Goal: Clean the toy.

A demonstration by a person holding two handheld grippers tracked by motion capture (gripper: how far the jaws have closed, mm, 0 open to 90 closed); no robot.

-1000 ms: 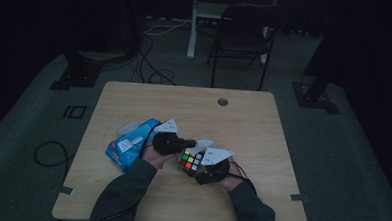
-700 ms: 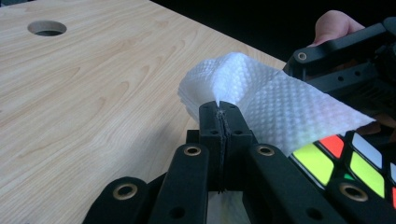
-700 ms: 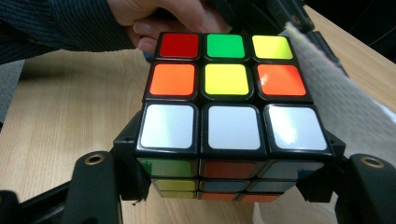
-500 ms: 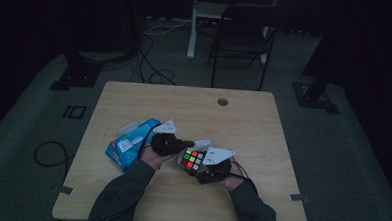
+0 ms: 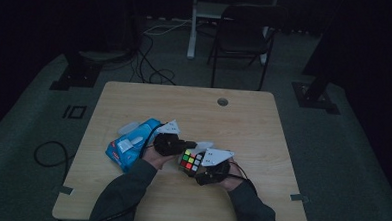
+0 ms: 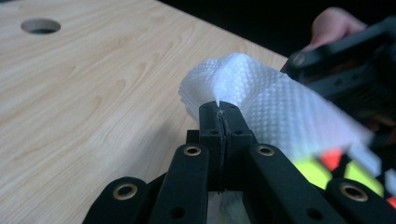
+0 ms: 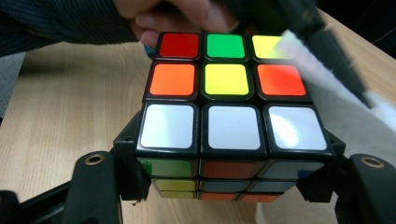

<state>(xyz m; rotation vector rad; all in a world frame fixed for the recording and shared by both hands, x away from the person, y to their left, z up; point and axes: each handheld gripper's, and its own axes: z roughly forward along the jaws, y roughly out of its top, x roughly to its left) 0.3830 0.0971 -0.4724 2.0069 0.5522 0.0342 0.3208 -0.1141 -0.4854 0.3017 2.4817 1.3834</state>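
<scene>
A scrambled puzzle cube (image 5: 191, 160) (image 7: 229, 112) is clamped between the black jaws of my right gripper (image 5: 201, 167) (image 7: 229, 168), just above the wooden table (image 5: 243, 122). Its top face shows red, green, yellow, orange and white squares. My left gripper (image 5: 188, 146) (image 6: 219, 114) is shut on a folded white paper tissue (image 6: 261, 100) (image 7: 350, 112), and the tissue rests against the cube's upper right side. A corner of the cube (image 6: 327, 165) appears blurred at the lower right of the left gripper view.
A blue tissue pack (image 5: 132, 144) with a white sheet poking out lies on the table left of my hands. A round cable hole (image 5: 223, 101) (image 6: 41, 25) sits near the far edge. A black chair (image 5: 247, 32) stands beyond the table.
</scene>
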